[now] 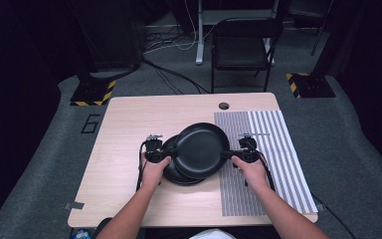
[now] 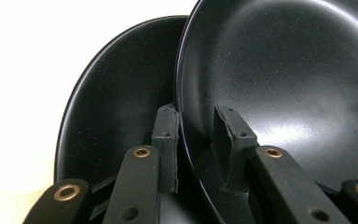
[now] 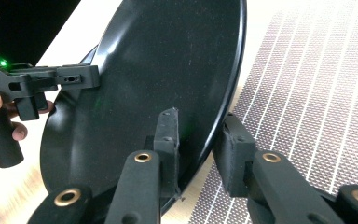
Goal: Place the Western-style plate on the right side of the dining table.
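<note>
Two black plates sit at the table's middle. The upper plate (image 1: 201,149) lies tilted over the lower plate (image 1: 173,175), offset to the right. My left gripper (image 1: 171,155) is shut on the upper plate's left rim. In the left gripper view its jaws (image 2: 196,116) straddle that rim, with the upper plate (image 2: 284,70) to the right and the lower plate (image 2: 121,93) behind. My right gripper (image 1: 227,155) is shut on the right rim. The right gripper view has its jaws (image 3: 200,121) either side of the plate's (image 3: 158,60) edge, with the left gripper (image 3: 81,77) on the far rim.
A grey striped mat (image 1: 268,149) covers the right part of the wooden table (image 1: 124,129), reaching under the plates' right side. A round cable hole (image 1: 223,105) lies near the far edge. A black chair (image 1: 241,50) stands beyond the table.
</note>
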The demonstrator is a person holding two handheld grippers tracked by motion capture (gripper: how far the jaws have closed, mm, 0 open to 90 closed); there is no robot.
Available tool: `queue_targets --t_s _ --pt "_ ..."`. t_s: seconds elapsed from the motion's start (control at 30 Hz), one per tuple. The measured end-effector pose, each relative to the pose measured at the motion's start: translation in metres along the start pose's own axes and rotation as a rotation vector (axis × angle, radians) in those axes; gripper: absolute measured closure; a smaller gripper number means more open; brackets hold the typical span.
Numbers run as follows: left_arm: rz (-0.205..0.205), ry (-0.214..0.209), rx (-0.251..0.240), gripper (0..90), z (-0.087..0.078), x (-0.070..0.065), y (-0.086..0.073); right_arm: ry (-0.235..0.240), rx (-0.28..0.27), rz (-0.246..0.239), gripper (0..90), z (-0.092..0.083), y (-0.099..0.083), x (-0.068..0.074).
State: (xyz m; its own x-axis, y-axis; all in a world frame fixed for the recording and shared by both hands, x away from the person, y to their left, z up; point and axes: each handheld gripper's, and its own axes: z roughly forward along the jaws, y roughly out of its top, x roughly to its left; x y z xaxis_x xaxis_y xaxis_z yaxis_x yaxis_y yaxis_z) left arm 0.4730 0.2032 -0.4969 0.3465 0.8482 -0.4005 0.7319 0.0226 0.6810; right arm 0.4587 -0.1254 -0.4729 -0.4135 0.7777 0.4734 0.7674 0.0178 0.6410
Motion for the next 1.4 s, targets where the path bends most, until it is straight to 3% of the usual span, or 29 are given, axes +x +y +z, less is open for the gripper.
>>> queue_targets --t_s 0.17,0.77,0.93,1.17,1.4 --pt "0.008 0.004 -0.025 72.8 -0.006 -0.003 0.001 0.028 -0.008 0.026 74.1 -0.003 0.0 -0.002" --pt "0.071 0.032 -0.039 73.1 -0.014 -0.014 0.006 0.025 -0.043 -0.002 77.4 -0.015 0.002 0.006" --pt "0.057 0.02 -0.045 74.0 -0.016 -0.014 0.007 0.031 -0.054 0.002 78.2 -0.018 0.003 0.007" --pt "0.071 0.023 -0.054 74.9 -0.019 -0.016 0.009 0.047 -0.047 0.033 79.5 -0.02 0.004 0.007" --pt "0.071 0.018 -0.071 75.4 -0.023 -0.017 0.012 0.054 -0.059 0.023 79.8 -0.024 0.006 0.01"
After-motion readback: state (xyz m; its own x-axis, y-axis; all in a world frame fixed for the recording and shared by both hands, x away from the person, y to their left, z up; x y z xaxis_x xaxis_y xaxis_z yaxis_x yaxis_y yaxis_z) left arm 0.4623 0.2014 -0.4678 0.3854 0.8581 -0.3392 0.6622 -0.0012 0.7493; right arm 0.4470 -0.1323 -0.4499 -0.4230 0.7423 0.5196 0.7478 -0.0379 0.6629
